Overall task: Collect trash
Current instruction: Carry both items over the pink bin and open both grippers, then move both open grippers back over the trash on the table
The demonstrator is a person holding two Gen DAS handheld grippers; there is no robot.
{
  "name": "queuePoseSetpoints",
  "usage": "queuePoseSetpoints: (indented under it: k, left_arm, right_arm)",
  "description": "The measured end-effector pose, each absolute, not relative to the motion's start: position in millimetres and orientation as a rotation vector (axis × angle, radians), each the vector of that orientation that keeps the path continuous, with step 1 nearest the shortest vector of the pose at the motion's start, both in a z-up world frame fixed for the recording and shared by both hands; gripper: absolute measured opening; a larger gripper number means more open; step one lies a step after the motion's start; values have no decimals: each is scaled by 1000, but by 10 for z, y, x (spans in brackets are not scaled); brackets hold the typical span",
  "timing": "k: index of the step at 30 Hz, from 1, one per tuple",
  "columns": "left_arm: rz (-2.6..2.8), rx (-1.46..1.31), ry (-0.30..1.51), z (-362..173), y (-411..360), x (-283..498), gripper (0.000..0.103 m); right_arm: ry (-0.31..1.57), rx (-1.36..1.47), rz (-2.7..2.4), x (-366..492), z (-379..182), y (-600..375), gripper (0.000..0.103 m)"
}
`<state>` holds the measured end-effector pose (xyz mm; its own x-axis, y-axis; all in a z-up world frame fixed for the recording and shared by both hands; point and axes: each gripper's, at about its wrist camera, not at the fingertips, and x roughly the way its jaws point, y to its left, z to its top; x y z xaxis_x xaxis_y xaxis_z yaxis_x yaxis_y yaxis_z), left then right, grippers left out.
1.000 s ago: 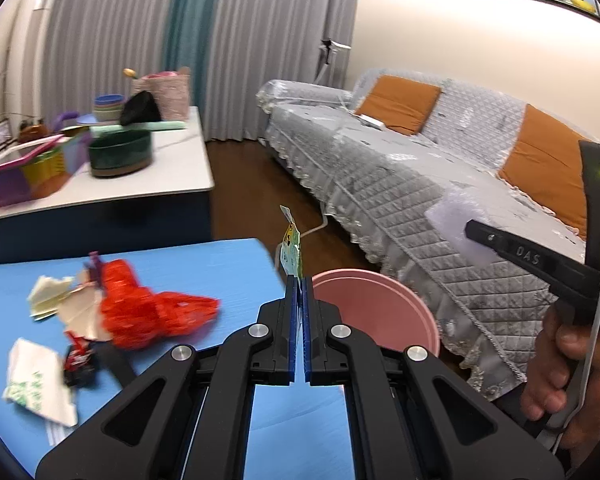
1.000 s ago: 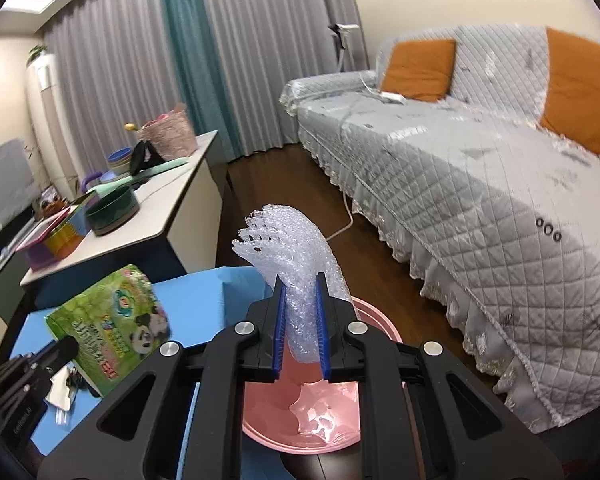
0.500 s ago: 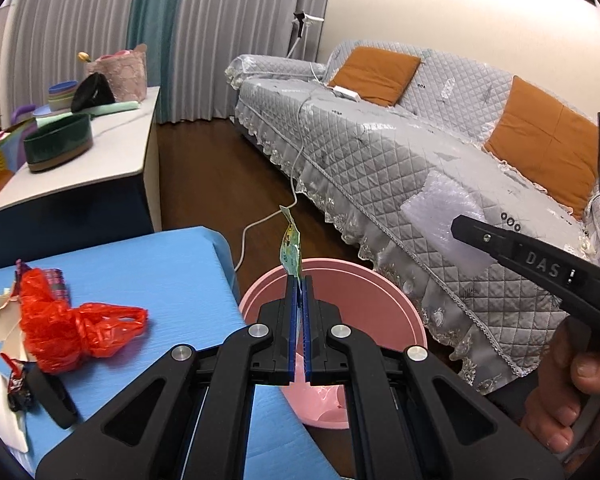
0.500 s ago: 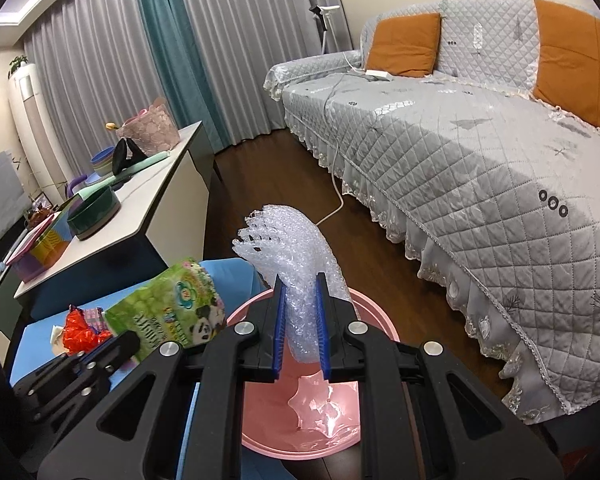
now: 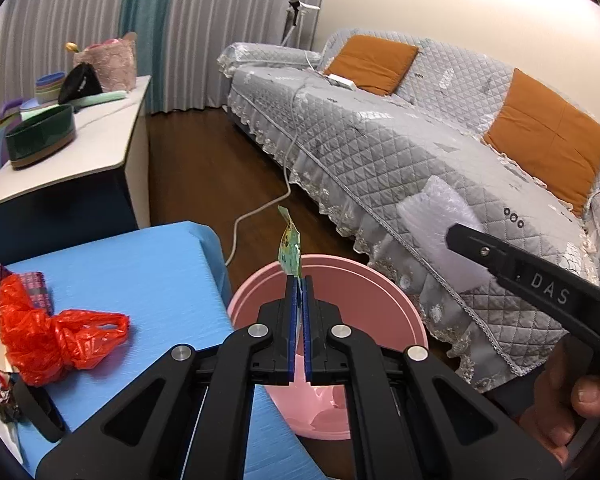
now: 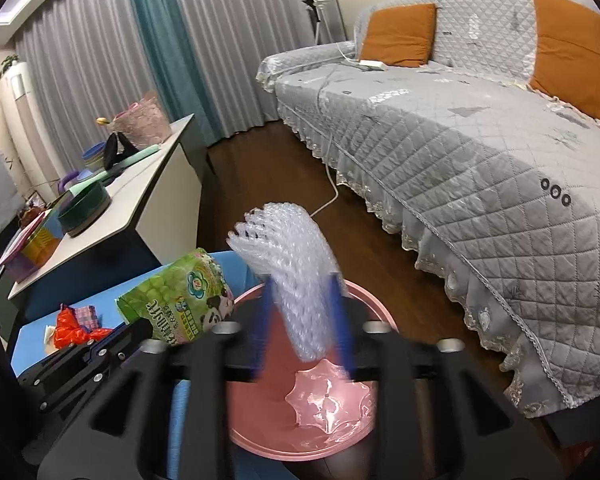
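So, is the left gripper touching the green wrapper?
Touching. The left wrist view shows the left gripper pinched shut on the green wrapper.

The room has soft, even indoor light and is quite bright. Both views bend strongly and go black at the corners. The left wrist view is sharp. In the right wrist view the tool is blurred, and the pink basin shows glare.
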<state>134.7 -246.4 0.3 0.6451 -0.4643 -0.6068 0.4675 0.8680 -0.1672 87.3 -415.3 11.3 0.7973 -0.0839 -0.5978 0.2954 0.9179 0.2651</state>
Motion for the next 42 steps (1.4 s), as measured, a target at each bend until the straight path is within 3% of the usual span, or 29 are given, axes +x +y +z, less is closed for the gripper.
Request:
queuePoseSetpoints:
  k: [3,24,42]
  left_arm:
    - [-519,0,686,17,-2430,1353,21]
    - [-450,-24,644,256,-1960,1056,21]
    - [-306,-62,562,507,-803,483,21]
  right_arm:
    - [621,355,-211,872,112,-4147,52]
    - [518,339,-191,747,305,-3921,52]
    - [467,228,-32,610,482,-3045,50]
